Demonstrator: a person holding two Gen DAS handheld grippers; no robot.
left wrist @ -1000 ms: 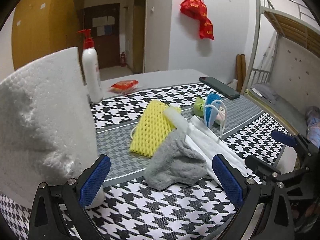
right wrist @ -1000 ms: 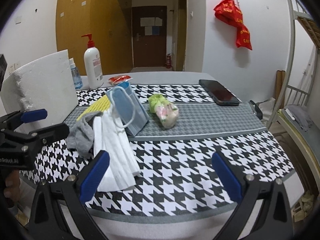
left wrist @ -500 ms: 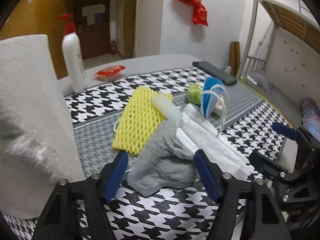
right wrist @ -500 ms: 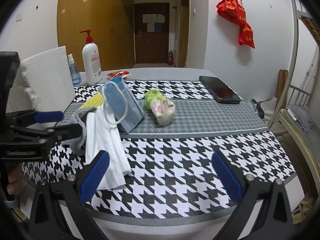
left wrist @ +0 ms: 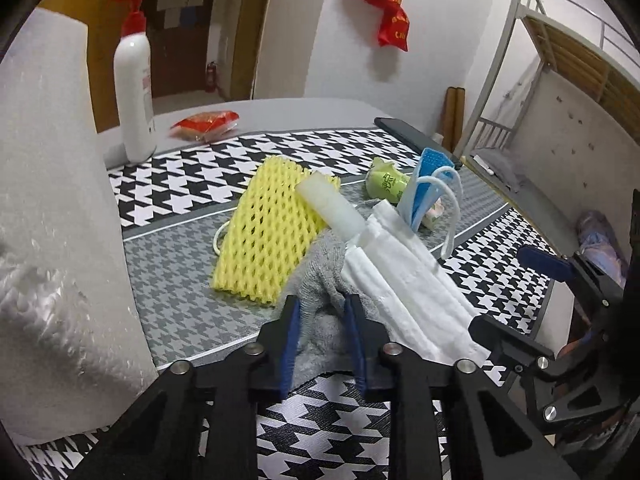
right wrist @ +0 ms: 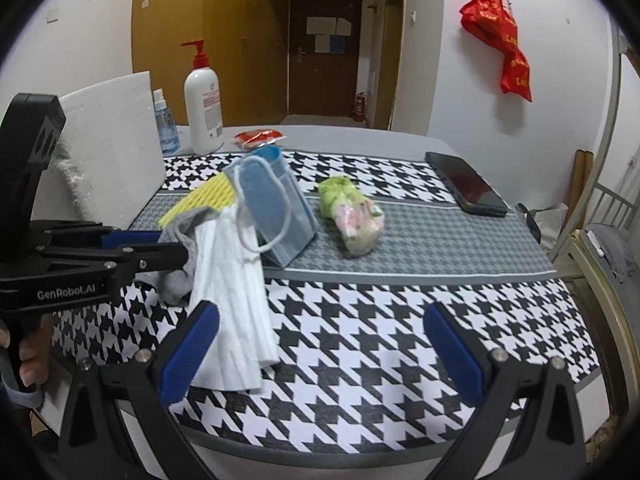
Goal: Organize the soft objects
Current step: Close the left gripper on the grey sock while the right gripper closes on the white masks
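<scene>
A grey cloth (left wrist: 320, 280) lies crumpled at the near end of a pile on the houndstooth tablecloth (left wrist: 192, 176). My left gripper (left wrist: 320, 308) has its jaws closing, and the blue pads pinch a bunched fold of the cloth. Against the cloth lean a yellow foam net (left wrist: 268, 232), a white foam tube (left wrist: 332, 208), folded white masks (left wrist: 404, 288) and a blue mask (left wrist: 424, 184). A green tissue pack (right wrist: 352, 216) lies apart to the right. My right gripper (right wrist: 320, 332) hangs open over the front of the table, holding nothing, with the white masks (right wrist: 236, 300) beside its left finger.
A tall white foam block (left wrist: 52, 240) stands close on the left. Behind it are a pump bottle (right wrist: 204, 104) and a small spray bottle (right wrist: 166, 124). A red packet (left wrist: 204, 122) and a dark phone (right wrist: 464, 188) lie at the back. A bunk bed frame (left wrist: 500, 100) is on the right.
My left gripper has moved forward and down onto the grey cloth and its jaws have gone from wide apart to pinching it. The right gripper has stayed open and in place.
</scene>
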